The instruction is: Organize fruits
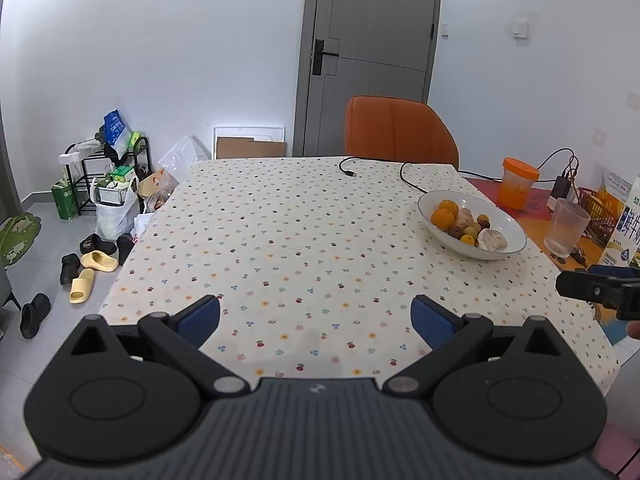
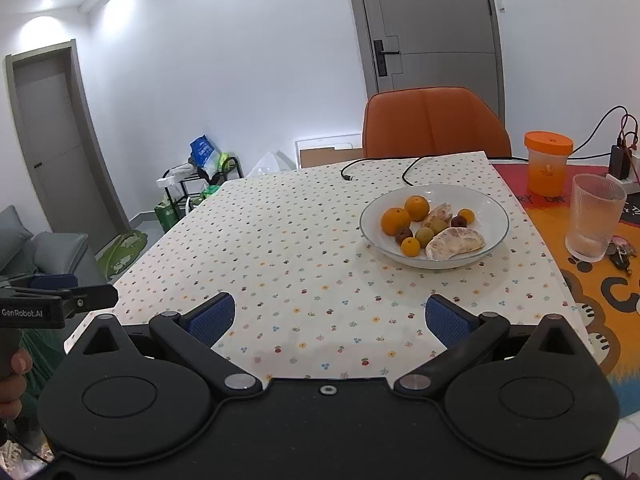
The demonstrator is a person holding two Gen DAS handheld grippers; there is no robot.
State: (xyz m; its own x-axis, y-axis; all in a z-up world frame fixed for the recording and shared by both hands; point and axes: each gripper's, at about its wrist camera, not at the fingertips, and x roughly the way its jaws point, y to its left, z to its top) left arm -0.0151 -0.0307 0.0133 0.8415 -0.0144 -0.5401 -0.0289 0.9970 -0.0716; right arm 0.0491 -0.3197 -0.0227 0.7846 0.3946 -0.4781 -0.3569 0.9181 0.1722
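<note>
A white bowl (image 2: 484,200) (image 1: 508,216) rests on the dotted tablecloth (image 2: 288,240) at the right side of the table. It holds two oranges (image 2: 395,221), small kumquats (image 2: 410,247), dark and green small fruits, and peeled pomelo pieces (image 2: 454,244). My right gripper (image 2: 330,318) hovers open over the near table edge, short of the bowl, with nothing between its fingers. My left gripper (image 1: 316,320) is open too, over the near edge, with the bowl far to its right. Each gripper shows at the edge of the other's view.
An orange chair (image 2: 436,124) stands behind the table. A black cable (image 2: 376,168) lies at the far edge. An orange-lidded jar (image 2: 547,164), a ribbed glass (image 2: 595,218), keys and a milk carton (image 1: 628,220) sit on the right. Shoes and bags clutter the floor at left (image 1: 92,240).
</note>
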